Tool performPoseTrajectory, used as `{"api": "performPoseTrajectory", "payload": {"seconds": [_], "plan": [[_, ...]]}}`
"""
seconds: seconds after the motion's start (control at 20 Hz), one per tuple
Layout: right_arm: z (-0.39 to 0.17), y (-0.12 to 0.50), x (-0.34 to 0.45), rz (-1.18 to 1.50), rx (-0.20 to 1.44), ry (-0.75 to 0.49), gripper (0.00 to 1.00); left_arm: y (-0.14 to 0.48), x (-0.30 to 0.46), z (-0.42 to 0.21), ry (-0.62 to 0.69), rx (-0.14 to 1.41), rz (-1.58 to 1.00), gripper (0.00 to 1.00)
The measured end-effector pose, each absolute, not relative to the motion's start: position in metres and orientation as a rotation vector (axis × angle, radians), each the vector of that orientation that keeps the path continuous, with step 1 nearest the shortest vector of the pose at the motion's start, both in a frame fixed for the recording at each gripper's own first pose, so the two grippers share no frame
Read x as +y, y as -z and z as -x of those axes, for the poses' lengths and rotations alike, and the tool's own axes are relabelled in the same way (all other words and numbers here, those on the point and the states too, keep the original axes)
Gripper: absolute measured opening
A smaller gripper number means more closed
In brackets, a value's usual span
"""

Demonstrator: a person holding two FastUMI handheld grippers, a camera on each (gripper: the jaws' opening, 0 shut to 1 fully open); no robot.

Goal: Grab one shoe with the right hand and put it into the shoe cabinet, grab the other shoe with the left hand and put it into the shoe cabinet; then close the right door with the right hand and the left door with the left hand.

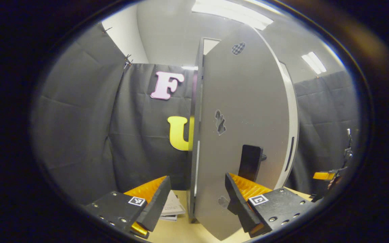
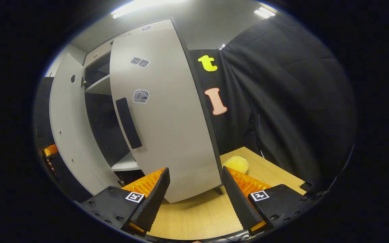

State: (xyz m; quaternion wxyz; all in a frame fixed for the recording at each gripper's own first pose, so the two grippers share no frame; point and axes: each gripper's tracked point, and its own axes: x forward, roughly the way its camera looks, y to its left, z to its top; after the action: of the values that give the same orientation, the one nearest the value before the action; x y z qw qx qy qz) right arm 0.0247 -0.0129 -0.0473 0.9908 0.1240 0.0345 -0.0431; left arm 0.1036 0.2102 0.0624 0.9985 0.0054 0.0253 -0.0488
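Both hand-held grippers, left (image 1: 194,197) and right (image 2: 194,192), gape empty before half-open doors: right door (image 2: 167,111) likely needs pushing shut first, then left door (image 1: 245,135)

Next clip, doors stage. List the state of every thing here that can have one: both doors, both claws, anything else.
Left door: open, swung out, edge between the claw's fingers.
Right door: open, partly swung out.
Cabinet: open, shelves showing; shoes not visible inside.
Left claw: open, straddling the left door's edge, not clamped.
Right claw: open, at the right door's lower edge.
Yellow ball: resting on the table, beside the right door.
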Motion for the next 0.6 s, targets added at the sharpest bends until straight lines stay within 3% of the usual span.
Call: {"api": "performPoseTrajectory", "payload": {"seconds": [0.1,0.2,0.6], "plan": [[-0.025,0.050,-0.018,-0.258,0.071,0.090,0.98,-0.065,0.196,-0.109,0.099,0.047,-0.016,1.00],[-0.029,0.050,-0.022,-0.266,0.077,0.093,0.98,-0.061,0.180,-0.115,0.114,0.052,-0.016,0.87],[-0.050,0.061,-0.056,-0.229,0.122,0.105,0.98,-0.052,0.104,-0.164,0.169,0.085,0.131,1.00]]}}
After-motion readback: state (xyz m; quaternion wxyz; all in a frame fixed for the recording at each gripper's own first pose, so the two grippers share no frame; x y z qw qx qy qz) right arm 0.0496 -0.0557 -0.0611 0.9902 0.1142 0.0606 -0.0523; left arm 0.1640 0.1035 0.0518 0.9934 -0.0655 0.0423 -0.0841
